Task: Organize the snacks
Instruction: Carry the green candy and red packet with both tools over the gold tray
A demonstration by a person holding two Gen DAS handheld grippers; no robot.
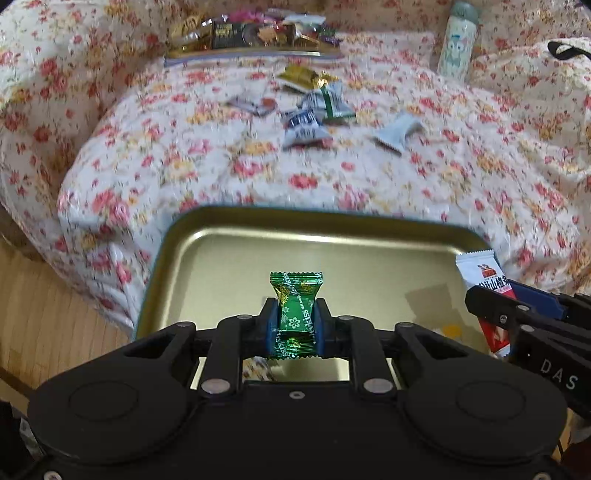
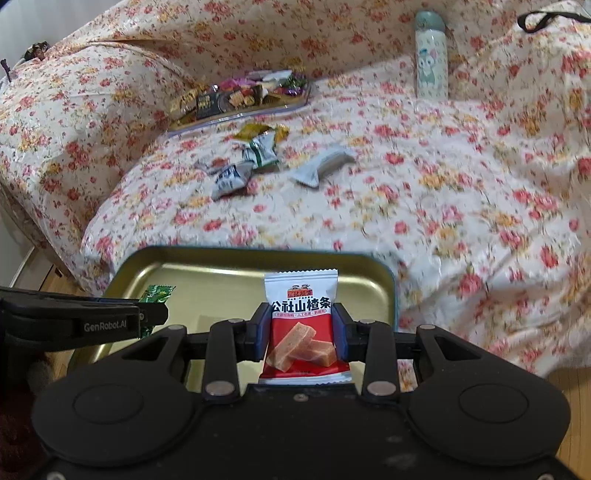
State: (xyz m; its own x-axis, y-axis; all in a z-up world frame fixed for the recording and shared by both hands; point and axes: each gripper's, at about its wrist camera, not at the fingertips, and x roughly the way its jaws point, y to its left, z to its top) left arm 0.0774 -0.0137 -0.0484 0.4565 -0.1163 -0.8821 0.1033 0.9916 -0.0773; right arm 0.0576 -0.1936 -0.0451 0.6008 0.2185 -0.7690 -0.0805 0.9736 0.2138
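My left gripper (image 1: 295, 325) is shut on a green foil candy (image 1: 295, 314) and holds it over a gold metal tray (image 1: 221, 258). My right gripper (image 2: 301, 328) is shut on a red and white hawthorn snack packet (image 2: 301, 317) over the same tray (image 2: 207, 273). The right gripper and its packet (image 1: 484, 280) show at the right of the left wrist view. The left gripper and green candy (image 2: 157, 293) show at the left of the right wrist view. Several loose wrapped snacks (image 1: 314, 110) lie further back on the floral cover.
A second tray piled with snacks (image 1: 251, 33) sits at the back, also in the right wrist view (image 2: 240, 96). A pale bottle (image 2: 431, 55) stands at the back right. The floral cover (image 1: 369, 184) drops to wooden floor (image 1: 44, 302) at the left.
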